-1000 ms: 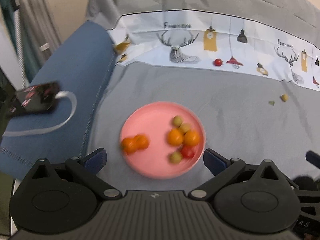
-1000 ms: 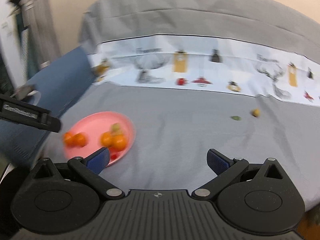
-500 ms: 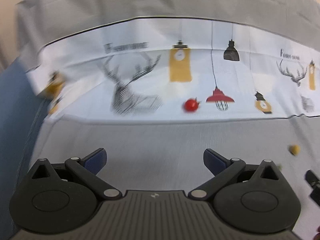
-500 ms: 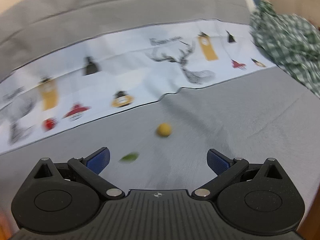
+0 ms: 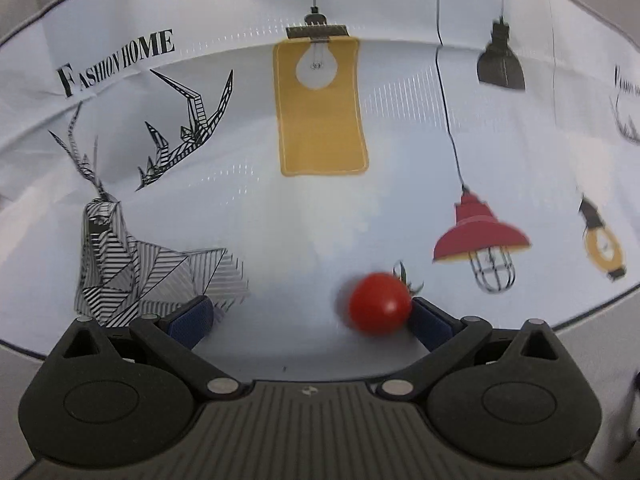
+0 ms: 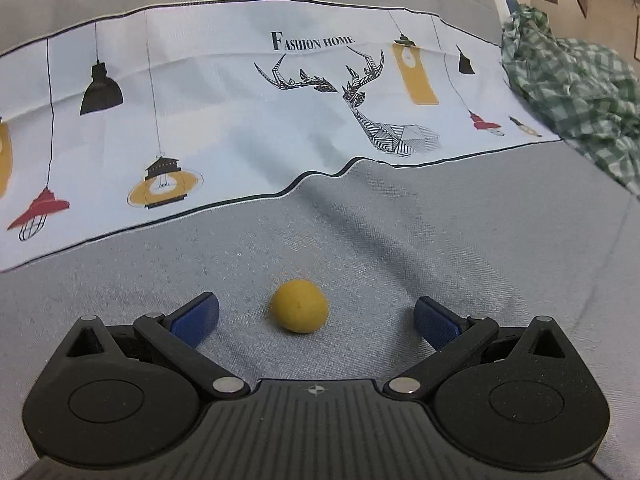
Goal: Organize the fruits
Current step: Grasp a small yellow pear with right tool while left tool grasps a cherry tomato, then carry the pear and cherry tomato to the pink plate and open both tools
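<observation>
both hands are at the reach-and-grasp step of gathering loose fruit off the bed, each lined up on one piece.

the left hand-held gripper [image 5: 310, 316] is spread wide and holds nothing yet. a small red tomato [image 5: 379, 309] lies on the white printed band [image 5: 256, 216] of the bedcover, inside the gap but hard over to one side, touching or almost touching the right-hand blue pad [image 5: 430, 320] and well apart from the other pad. its green stem points away from the camera. it looks slightly blurred, so it may be rolling. the next move calls for centring the jaws on the tomato, or closing slowly so the far pad comes in without knocking it away, and squeezing lightly since it should be soft and smooth.

the right hand-held gripper [image 6: 316, 320] is equally wide open and empty. a small yellow round fruit [image 6: 299, 306] sits on the grey cover [image 6: 480, 240], just short of the printed band and roughly midway between the pads, slightly ahead of them. here a short push forward and a gentle close should do.

no plate or bowl shows in either view, so where the fruit goes cannot be told.

the printed band reads "fashion home" in black capitals above a line-drawn deer head [image 6: 360, 96]; the same words show in the left view.
</observation>
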Motion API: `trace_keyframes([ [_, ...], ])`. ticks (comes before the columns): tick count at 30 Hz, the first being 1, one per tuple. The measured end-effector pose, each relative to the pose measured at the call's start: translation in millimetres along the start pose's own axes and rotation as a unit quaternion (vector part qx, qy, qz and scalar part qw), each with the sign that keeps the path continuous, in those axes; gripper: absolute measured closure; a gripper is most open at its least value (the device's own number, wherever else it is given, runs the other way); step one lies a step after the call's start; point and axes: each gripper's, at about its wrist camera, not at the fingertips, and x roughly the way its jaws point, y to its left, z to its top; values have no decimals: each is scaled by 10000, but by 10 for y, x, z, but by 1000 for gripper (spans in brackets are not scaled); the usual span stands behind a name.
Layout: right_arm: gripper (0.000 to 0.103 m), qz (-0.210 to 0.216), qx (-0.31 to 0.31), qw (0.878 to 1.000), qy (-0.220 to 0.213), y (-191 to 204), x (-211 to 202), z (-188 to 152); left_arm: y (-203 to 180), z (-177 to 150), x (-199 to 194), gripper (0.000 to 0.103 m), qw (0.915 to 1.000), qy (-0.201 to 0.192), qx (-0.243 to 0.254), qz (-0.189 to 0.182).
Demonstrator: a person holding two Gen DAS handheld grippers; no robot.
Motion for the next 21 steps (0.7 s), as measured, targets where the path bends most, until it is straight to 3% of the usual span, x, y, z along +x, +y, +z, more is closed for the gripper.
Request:
trace_keyframes([
  [12,1,-20,-21,10000,-16,18,9,2,6,20,13,0,10000,26,-22,24],
  [14,4,-3,11,10000,-12,7,-6,10,-14,19,-30,11,10000,51,-33,67],
  [15,23,6,87,10000,-22,-12,-26,18,-28,11,-94,43,10000,-47,-19,1],
  [16,41,-13,163,9998,-120,-20,-68,21,-67,2,-182,69,9999,-144,52,-46],
  [17,76,46,139,9997,-210,-30,-125,32,-109,1,-237,71,9998,-145,143,-11],
  [21,75,343,173,9990,-229,-59,-157,54,-174,-30,-479,71,9990,-353,258,-34],
])
